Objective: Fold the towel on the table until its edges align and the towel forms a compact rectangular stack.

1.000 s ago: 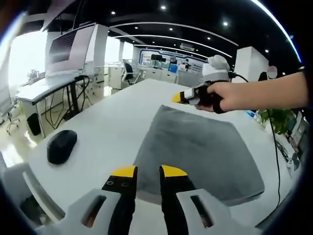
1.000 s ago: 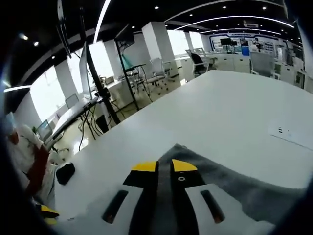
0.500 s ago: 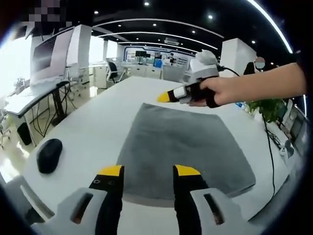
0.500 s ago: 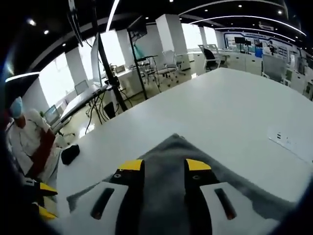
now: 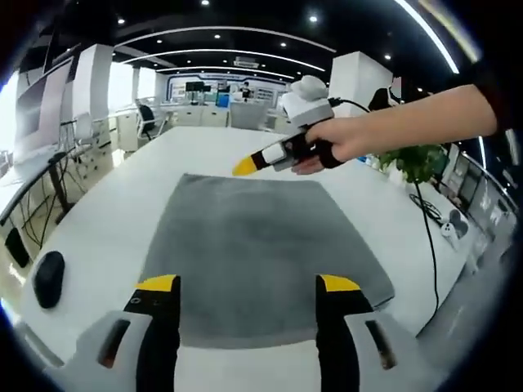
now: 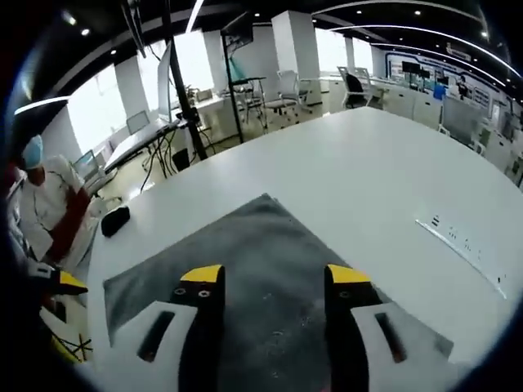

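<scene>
Both tools, left tool (image 5: 248, 287) and right tool (image 6: 276, 276), hang with jaws spread wide (nothing between them).

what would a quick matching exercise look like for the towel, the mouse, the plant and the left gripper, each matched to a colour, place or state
Things:
1. towel
2. mouse
3. plant
4. left gripper

Descriptions:
A. black, on the white table off to one side of the towel
B. open, yellow tips over the near edge of the towel
C. grey, lying flat on the table
D. green, behind the person's hand

Pairs: 1-C, 2-A, 3-D, 4-B
</scene>
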A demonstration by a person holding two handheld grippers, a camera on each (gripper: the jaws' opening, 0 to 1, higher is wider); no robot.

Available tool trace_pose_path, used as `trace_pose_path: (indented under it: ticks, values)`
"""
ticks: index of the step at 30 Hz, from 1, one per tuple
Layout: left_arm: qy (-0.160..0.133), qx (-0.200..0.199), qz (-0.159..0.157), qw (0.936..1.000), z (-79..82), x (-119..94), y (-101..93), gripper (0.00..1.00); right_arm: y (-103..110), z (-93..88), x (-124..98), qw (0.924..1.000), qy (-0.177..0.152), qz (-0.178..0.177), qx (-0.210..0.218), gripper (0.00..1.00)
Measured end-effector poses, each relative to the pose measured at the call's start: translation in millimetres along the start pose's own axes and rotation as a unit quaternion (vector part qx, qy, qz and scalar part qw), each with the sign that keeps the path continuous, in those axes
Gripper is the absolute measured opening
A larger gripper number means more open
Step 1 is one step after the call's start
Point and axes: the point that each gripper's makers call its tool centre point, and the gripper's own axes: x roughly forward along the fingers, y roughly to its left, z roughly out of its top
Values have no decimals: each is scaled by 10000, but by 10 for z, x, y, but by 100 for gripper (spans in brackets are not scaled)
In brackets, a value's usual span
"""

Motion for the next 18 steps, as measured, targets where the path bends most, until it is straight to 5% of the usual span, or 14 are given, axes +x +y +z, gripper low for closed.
trace_pose_path:
  ticks: [10,18]
  values:
    - [170,304,-657,9972,34,31,-590,68,-109,-117,-355,10000,6,-75,36,51]
    - [275,641,-1134,9911,18,104,-1029,64,-422,-322,-706,9987,-49,-308,399,50]
